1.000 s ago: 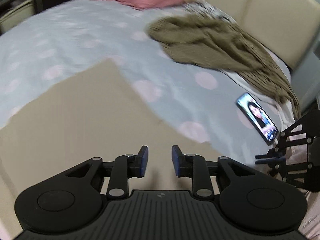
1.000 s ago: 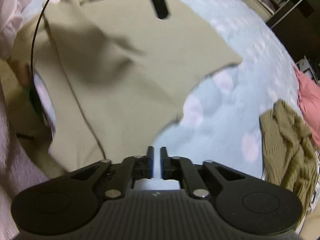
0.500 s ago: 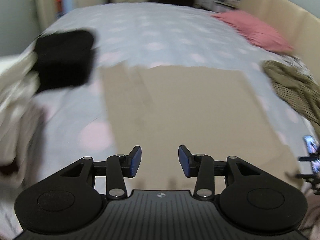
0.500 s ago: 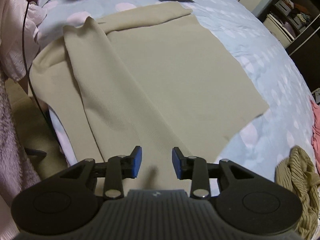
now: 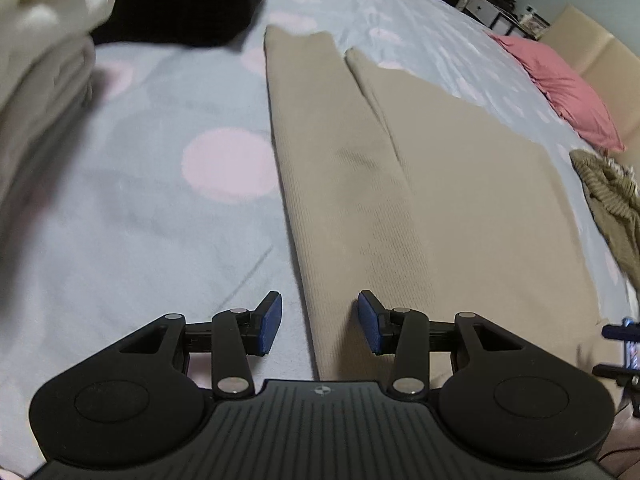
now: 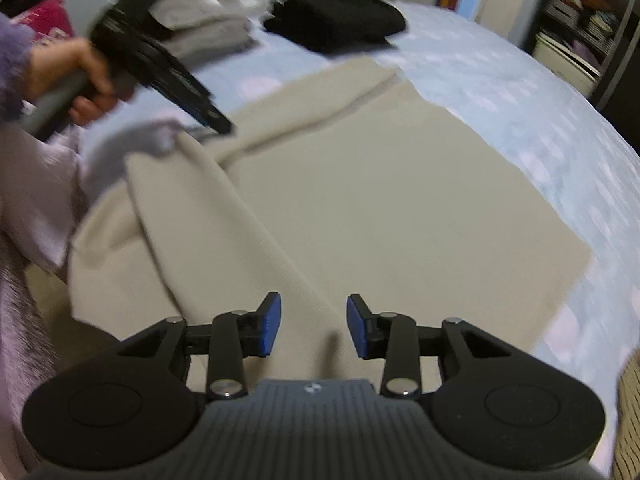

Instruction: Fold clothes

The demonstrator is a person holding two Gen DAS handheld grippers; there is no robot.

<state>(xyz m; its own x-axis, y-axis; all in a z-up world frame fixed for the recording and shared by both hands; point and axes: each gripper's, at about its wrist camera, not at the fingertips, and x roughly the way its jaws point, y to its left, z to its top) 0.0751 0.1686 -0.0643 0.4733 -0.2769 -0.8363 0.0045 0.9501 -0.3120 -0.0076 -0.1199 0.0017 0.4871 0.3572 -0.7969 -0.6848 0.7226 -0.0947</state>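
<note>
A beige knit garment [image 5: 440,184] lies flat on the bed, one sleeve [image 5: 336,160] folded along its left side. My left gripper [image 5: 319,324] is open and empty, low over the sleeve's near end. My right gripper [image 6: 313,326] is open and empty above the garment [image 6: 380,200], over a folded sleeve [image 6: 224,240]. The left gripper also shows in the right wrist view [image 6: 160,68], held in a hand near the garment's far left corner.
The bed has a light blue sheet with pink dots [image 5: 160,184]. A stack of folded white clothes [image 6: 208,20] and a black folded garment [image 6: 340,16] lie at the far side. An olive knit garment [image 5: 612,200], a pink pillow [image 5: 560,84] and a phone [image 5: 632,352] lie to the right.
Both grippers have opened wider. The left gripper has swung left and come down over the folded sleeve. The right gripper has moved lower over the garment.
</note>
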